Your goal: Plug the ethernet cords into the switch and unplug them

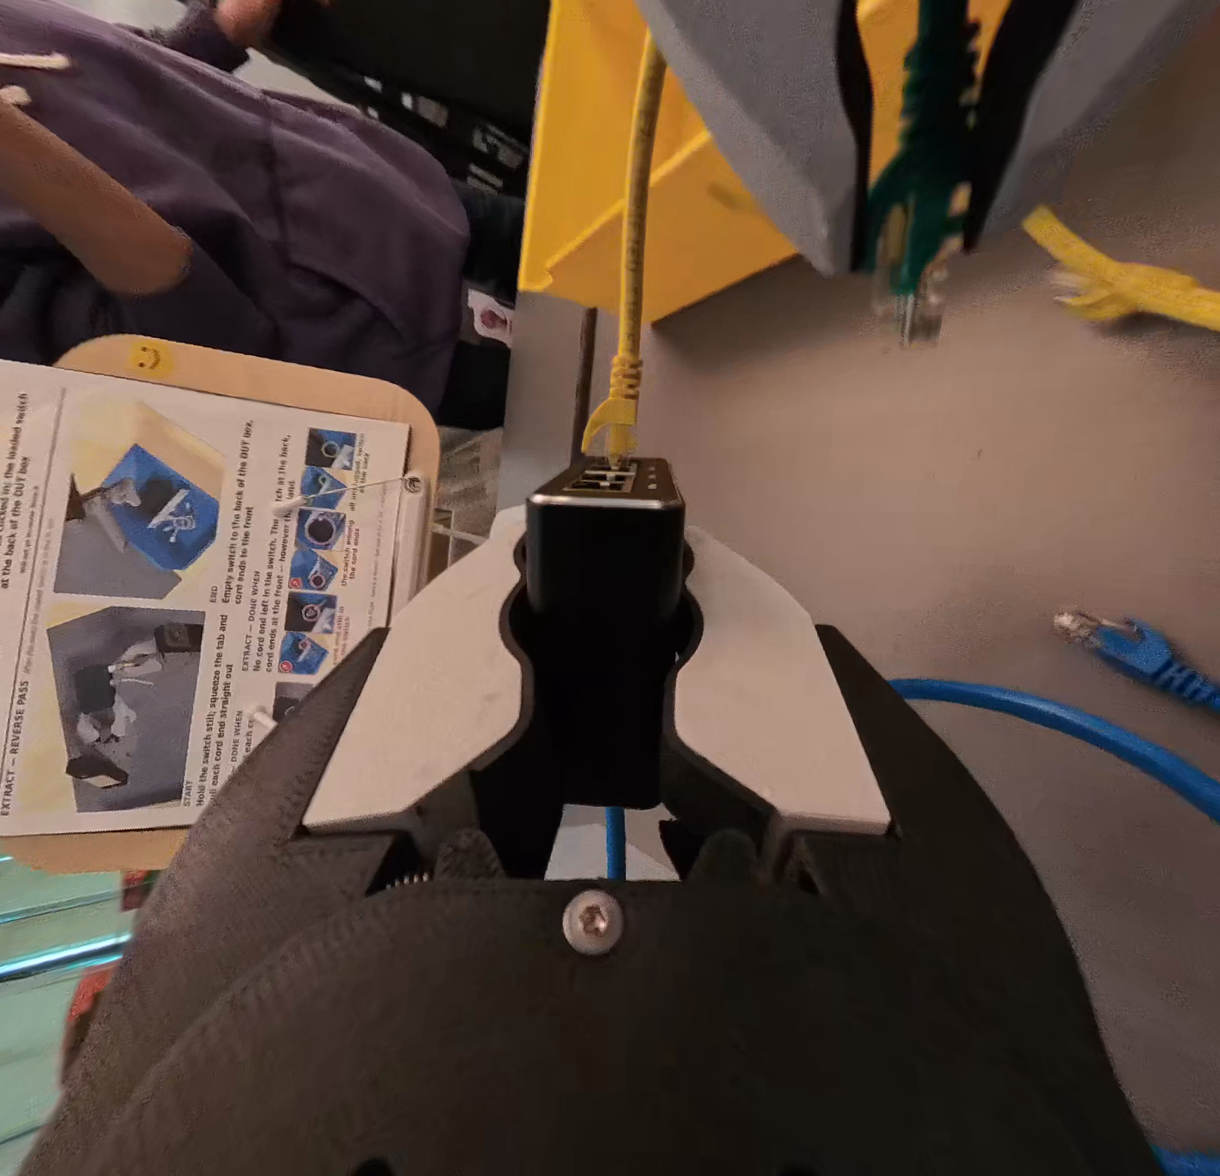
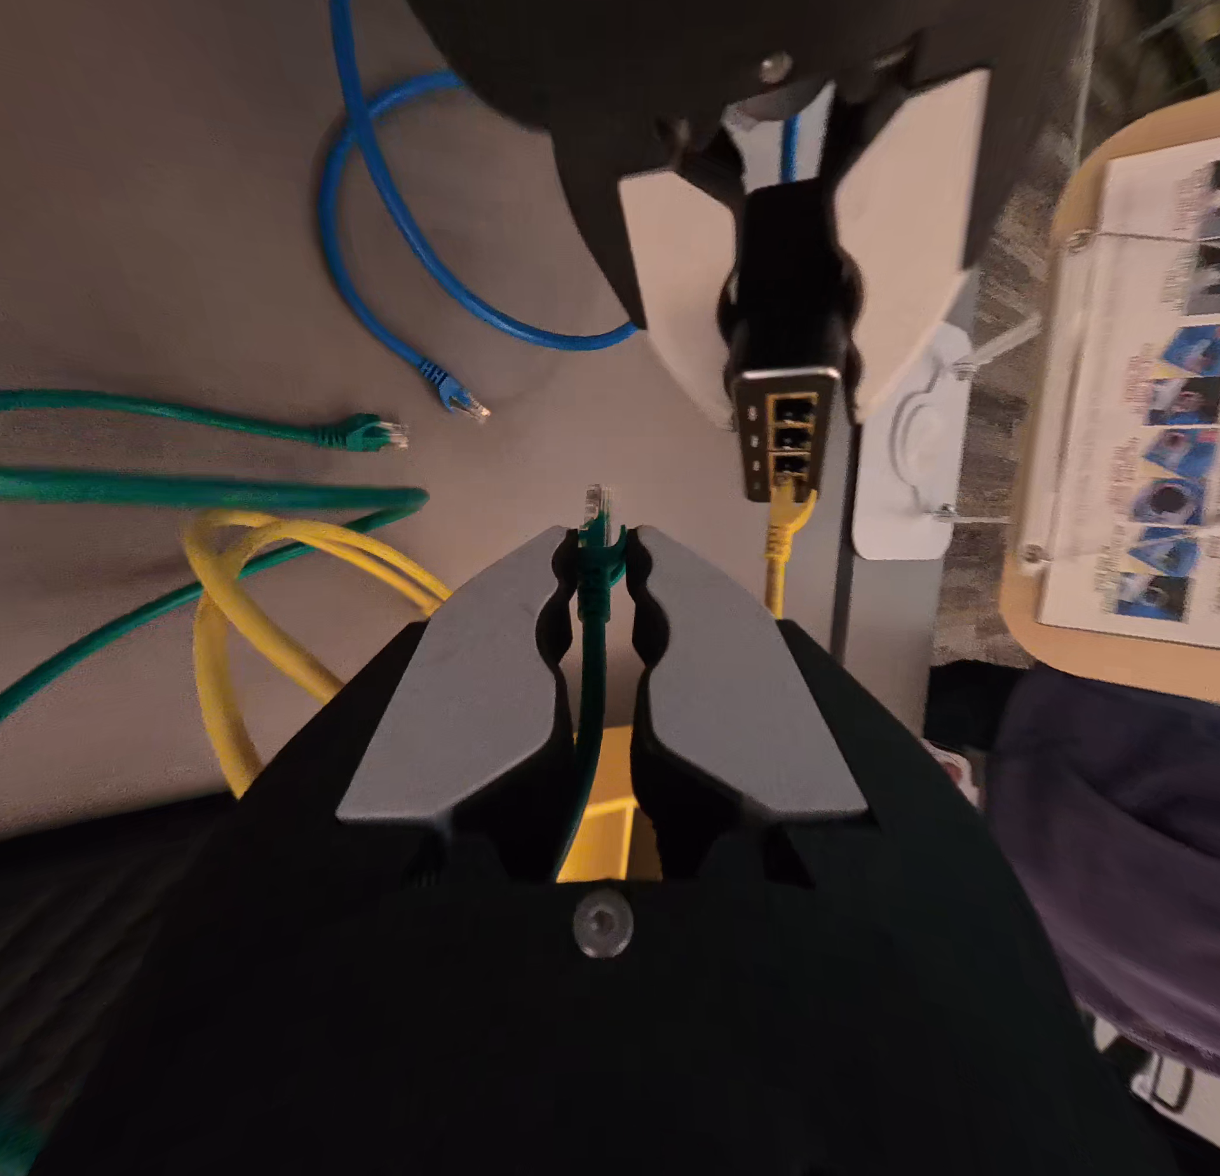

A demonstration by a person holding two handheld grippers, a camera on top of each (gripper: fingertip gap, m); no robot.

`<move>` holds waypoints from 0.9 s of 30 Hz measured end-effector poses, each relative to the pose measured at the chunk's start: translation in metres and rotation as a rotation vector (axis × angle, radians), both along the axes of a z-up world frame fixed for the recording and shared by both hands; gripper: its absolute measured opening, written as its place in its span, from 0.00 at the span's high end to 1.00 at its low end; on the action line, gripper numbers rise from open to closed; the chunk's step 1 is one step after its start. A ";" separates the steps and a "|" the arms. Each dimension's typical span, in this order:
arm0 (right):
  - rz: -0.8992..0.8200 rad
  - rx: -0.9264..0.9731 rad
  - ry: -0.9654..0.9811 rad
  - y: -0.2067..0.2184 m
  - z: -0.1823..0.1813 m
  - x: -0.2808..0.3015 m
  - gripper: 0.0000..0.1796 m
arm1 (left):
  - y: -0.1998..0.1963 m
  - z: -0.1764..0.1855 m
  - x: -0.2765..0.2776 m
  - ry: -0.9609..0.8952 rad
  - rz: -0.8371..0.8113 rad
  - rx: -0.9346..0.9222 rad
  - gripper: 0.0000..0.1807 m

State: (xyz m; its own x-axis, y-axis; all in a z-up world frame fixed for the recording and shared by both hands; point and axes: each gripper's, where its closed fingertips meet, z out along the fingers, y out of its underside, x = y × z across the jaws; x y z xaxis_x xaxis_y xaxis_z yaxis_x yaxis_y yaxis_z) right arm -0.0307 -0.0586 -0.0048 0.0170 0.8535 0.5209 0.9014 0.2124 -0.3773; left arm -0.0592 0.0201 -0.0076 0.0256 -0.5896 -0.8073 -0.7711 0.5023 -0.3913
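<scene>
My left gripper is shut on a small black ethernet switch, port face pointing away; the switch also shows in the right wrist view. A yellow cord is plugged into one end port; the other ports look empty. My right gripper is shut on a green cord just behind its clear plug, which sticks out past the fingertips. That plug hangs a short way left of the switch's port face, apart from it. The right gripper shows in the left wrist view with the green plug.
On the grey table lie a loose blue cord with free plug, a second green plug, and yellow cord loops. A yellow bin stands behind. An instruction sheet on a wooden board and a person in purple are beside. There is about 9 centimeters between the tips of the two grippers.
</scene>
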 end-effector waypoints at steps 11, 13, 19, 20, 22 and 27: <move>-0.016 0.038 0.400 0.007 0.007 0.002 0.82 | 0.015 -0.030 -0.004 0.092 0.021 -0.017 0.80; -0.012 0.035 0.473 0.006 0.028 0.003 0.78 | 0.013 -0.030 -0.003 0.083 0.011 -0.031 0.80; -0.085 -0.022 0.264 0.020 0.002 -0.002 0.73 | 0.014 -0.031 -0.004 0.088 0.017 -0.034 0.80; -0.079 -0.037 0.251 0.020 0.000 -0.006 0.73 | 0.015 -0.033 -0.005 0.095 0.019 -0.041 0.80; -0.082 -0.045 0.295 0.025 0.012 -0.008 0.73 | 0.016 -0.033 -0.005 0.076 0.011 -0.046 0.80; -0.006 -0.140 0.787 0.027 0.111 -0.001 0.70 | 0.009 -0.016 -0.004 0.003 -0.035 -0.041 0.80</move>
State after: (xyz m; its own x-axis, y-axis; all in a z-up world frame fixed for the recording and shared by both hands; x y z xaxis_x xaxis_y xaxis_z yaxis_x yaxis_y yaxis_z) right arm -0.0319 -0.0318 0.1063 0.3402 0.9087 0.2421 0.3608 0.1116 -0.9259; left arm -0.0632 0.0295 -0.0231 0.0024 -0.6229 -0.7823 -0.7544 0.5124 -0.4103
